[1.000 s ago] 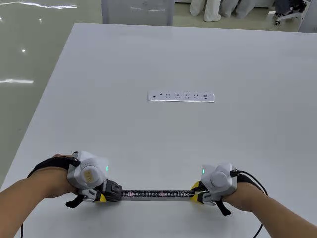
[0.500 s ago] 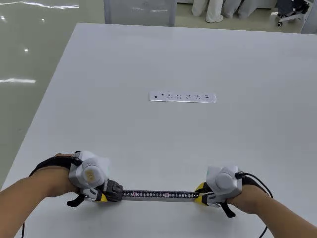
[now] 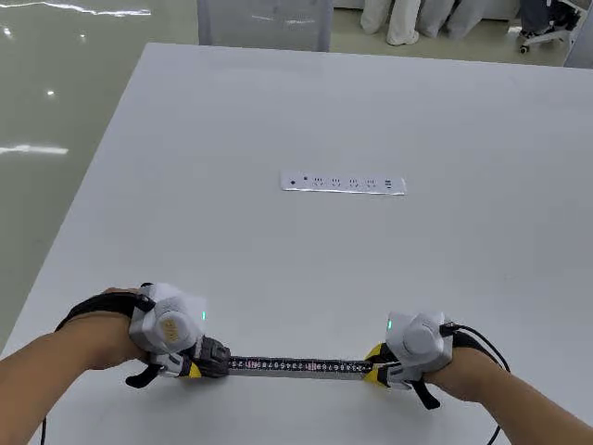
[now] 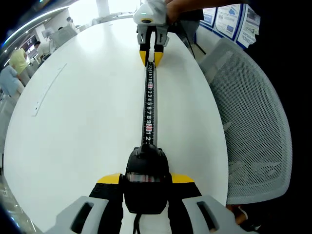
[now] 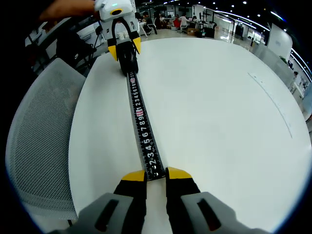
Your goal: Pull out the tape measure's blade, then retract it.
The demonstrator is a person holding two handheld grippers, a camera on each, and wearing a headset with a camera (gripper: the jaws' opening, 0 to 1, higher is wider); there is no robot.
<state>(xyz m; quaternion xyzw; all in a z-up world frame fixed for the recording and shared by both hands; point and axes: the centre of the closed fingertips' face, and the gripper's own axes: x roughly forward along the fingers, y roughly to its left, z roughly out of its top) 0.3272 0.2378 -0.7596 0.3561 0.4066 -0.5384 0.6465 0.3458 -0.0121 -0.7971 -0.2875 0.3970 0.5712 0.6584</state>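
My left gripper (image 4: 146, 190) is clamped on the tape measure's case (image 4: 145, 168) near the table's (image 3: 306, 260) front edge. My right gripper (image 5: 156, 176) pinches the tip of the blade (image 5: 140, 122), which is stretched flat between them. I judge the blade thin, springy and slick, best held at the hook end, and the rigid case by its flanks.

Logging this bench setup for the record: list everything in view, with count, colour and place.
table: one, white, under everything
power strip: one, white, mid-table
tape measure case: one, black, near edge, left side
blade: one, black, pulled out along near edge
mesh chair: one, grey, at table's edge
left gripper: one, white and yellow, holding case
right gripper: one, white and yellow, pinching blade's end
forearms: two, bare, near edge
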